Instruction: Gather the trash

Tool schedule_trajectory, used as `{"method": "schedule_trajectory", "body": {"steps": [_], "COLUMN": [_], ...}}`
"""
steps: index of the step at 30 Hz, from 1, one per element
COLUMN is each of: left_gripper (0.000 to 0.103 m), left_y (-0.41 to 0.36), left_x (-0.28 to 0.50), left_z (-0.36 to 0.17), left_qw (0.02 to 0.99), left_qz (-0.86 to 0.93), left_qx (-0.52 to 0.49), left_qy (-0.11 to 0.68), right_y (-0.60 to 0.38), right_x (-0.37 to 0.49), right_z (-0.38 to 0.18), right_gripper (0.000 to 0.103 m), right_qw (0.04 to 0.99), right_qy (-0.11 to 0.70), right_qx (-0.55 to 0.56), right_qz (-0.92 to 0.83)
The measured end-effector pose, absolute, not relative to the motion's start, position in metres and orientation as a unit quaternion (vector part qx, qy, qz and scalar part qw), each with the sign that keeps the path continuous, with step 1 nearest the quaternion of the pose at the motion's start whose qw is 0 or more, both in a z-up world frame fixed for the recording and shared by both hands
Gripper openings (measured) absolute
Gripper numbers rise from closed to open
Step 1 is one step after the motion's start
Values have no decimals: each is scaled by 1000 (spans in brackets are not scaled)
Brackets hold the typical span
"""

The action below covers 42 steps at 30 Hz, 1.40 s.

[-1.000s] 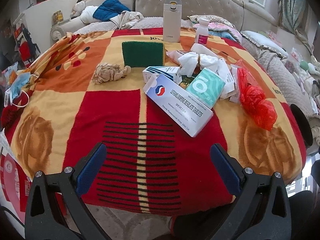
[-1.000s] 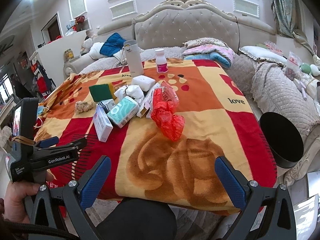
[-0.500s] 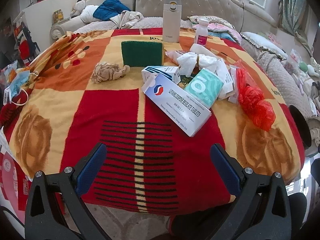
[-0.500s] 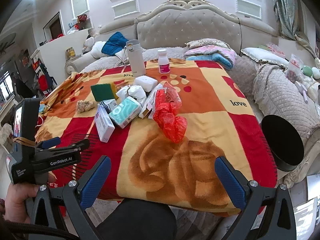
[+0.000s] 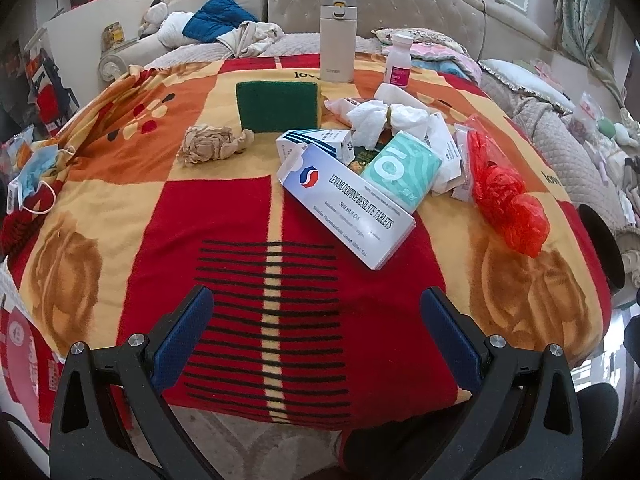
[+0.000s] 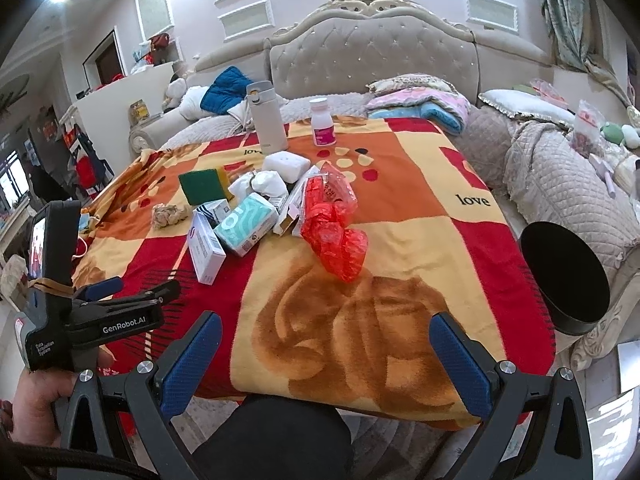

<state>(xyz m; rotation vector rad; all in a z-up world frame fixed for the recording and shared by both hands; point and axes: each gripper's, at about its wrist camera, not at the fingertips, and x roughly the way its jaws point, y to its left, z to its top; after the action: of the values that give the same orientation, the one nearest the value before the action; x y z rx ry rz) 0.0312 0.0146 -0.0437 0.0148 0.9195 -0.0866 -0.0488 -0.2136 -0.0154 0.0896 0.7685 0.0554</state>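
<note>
A pile of trash lies mid-table on the patterned blanket (image 5: 120, 208): a white tablet box (image 5: 352, 208), a teal tissue pack (image 5: 402, 170), crumpled white tissues (image 5: 384, 118), a red plastic bag (image 5: 504, 196) and a beige crumpled wad (image 5: 212, 144). The same red plastic bag (image 6: 334, 228) and tablet box (image 6: 206, 250) show in the right wrist view. My left gripper (image 5: 316, 332) hangs open over the near table edge, holding nothing. Just as empty, my right gripper (image 6: 326, 354) is open at the near edge, right of the left gripper's body (image 6: 92, 316). A black bin (image 6: 564, 276) stands at the table's right side.
A green sponge (image 5: 278, 106), a beige flask (image 5: 338, 38) and a white pill bottle (image 5: 398, 62) stand toward the far side. A face mask (image 5: 34, 176) hangs off the left edge. A sofa with cushions and clothes runs behind and to the right.
Both grippers have edged slightly forward toward the table; the objects have stayed put and the jaws remain wide apart.
</note>
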Motion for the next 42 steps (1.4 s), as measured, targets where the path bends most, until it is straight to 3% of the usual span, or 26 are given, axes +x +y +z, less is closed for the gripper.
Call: {"method": "schedule_trajectory", "body": {"steps": [42], "left_gripper": [103], "left_y": [34], "left_x": [27], "left_z": [-44], "left_qw": [897], "left_qz": [-24], "left_qx": [4], "left_qy": [441], "right_y": [-198], "right_x": [-53], "right_z": [-7], "right_gripper": [102], "right_qw": [929], "right_qy": [369], "right_qx": [25], "right_qz": [30]}}
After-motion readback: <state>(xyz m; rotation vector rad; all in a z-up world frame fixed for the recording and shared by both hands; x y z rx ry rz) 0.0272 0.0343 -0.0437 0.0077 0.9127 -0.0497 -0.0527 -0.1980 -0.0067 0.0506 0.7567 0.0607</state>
